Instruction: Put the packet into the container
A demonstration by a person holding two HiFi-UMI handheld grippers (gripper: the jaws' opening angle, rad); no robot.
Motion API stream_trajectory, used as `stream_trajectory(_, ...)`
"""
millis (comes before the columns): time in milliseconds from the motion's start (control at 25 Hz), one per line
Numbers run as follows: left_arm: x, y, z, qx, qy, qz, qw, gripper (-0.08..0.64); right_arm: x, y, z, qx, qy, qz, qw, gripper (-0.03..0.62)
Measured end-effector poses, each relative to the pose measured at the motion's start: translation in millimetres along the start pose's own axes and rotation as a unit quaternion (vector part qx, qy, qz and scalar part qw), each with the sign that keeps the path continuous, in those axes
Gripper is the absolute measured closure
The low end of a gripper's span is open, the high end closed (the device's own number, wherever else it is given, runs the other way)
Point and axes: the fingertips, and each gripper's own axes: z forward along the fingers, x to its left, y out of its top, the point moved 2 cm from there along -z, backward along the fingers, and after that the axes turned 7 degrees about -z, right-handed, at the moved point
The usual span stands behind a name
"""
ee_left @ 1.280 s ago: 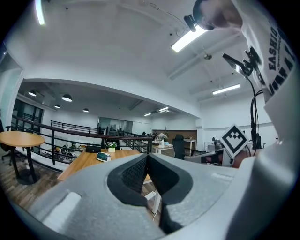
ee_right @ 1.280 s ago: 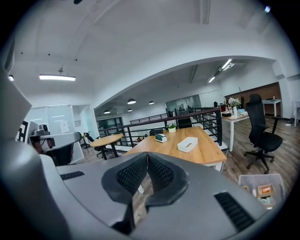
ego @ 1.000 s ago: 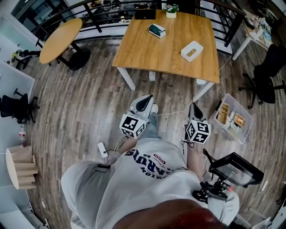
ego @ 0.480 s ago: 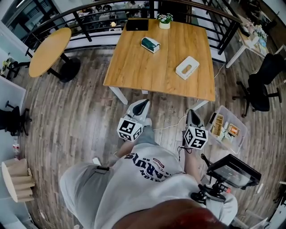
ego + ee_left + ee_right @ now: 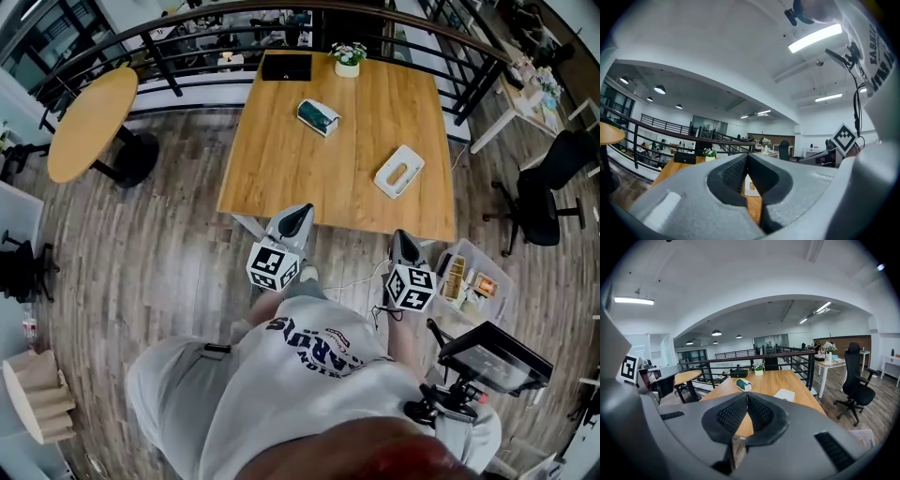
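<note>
Our left tool (image 5: 298, 217) and right tool (image 5: 403, 240) are both pressed together and empty, just at the surface's (image 5: 281, 159) near edge. The white container (image 5: 399, 172) sits ahead of our right one by the right edge. The green packet (image 5: 319, 116) lies farther, mid-surface, ahead of our left.

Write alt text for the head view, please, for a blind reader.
Seen from above, a person holds the left gripper and right gripper, both shut, toward a wooden table bearing a green packet and white container.
</note>
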Motion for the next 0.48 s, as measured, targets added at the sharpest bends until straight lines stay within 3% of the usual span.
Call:
stream_trajectory(200, 46.0, 10.7, 25.4, -0.013, -0.003, -0.007, 0.9999, 0.555, 9.0, 28.3, 31.1, 0.007, -0.012, -0.018, 1.000, 0.583)
stream_trajectory(480, 100.2, -3.5, 35.6, -0.016, 0.024, -0.035, 0.9990, 0.555, 25.8, 33.4, 60.4, 0.032, -0.012, -0.039, 0.999, 0.583)
